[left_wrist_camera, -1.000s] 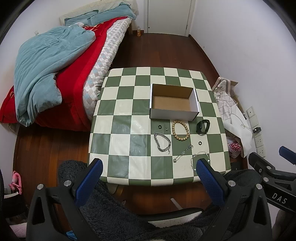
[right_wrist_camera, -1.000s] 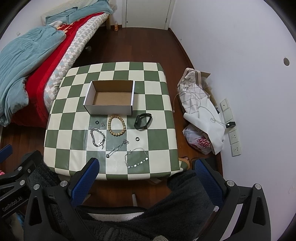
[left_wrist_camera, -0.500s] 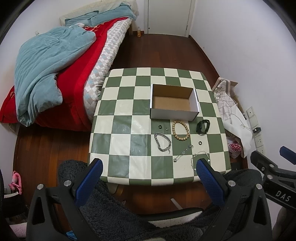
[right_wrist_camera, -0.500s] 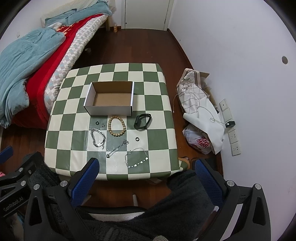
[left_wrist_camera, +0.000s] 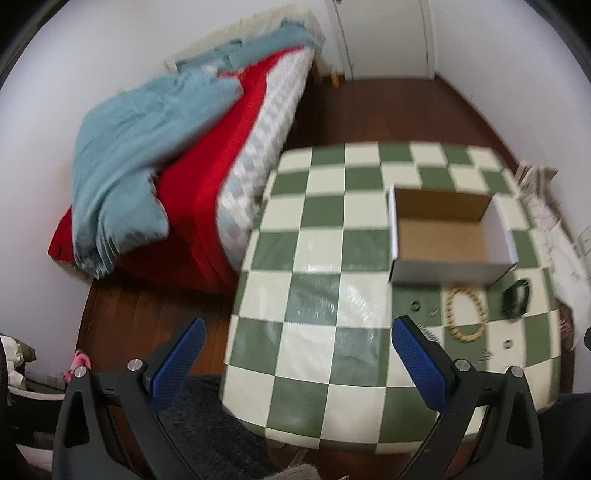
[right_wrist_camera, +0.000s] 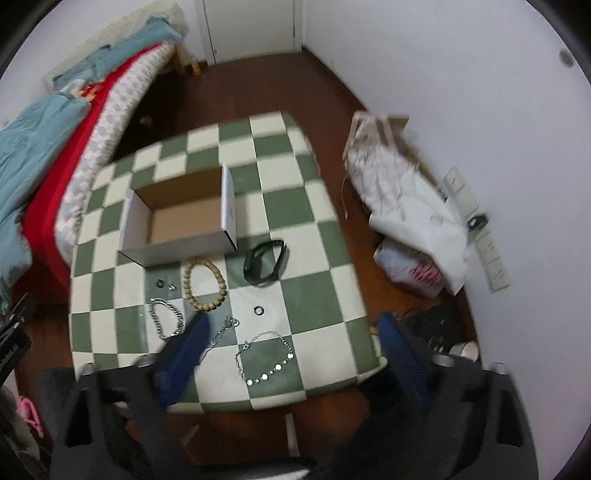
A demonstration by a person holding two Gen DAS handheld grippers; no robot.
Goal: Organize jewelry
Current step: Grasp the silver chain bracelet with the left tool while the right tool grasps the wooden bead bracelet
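Observation:
An open white cardboard box (right_wrist_camera: 177, 218) (left_wrist_camera: 450, 236) stands on the green-and-white checked table (right_wrist_camera: 303, 206) (left_wrist_camera: 317, 251). In front of it lie a wooden bead bracelet (right_wrist_camera: 204, 284) (left_wrist_camera: 466, 313), a black band (right_wrist_camera: 265, 261) (left_wrist_camera: 516, 297), a silver chain bracelet (right_wrist_camera: 164, 318), a thin chain with pendant (right_wrist_camera: 221, 332), a silver disc bracelet (right_wrist_camera: 266, 356) and small rings (right_wrist_camera: 259, 310). My right gripper (right_wrist_camera: 291, 350) is open, above the table's near edge over the chains. My left gripper (left_wrist_camera: 295, 354) is open, above the table's near left part.
A bed with red cover and blue blanket (left_wrist_camera: 147, 147) stands left of the table. White bags (right_wrist_camera: 410, 206) lie on the floor by the right wall, with wall sockets (right_wrist_camera: 480, 236) behind. A closed door (right_wrist_camera: 251, 26) is at the far end.
Both grippers have moved forward and down toward the table. The left view has swung left, the right view has tilted. The jewelry and box have not moved.

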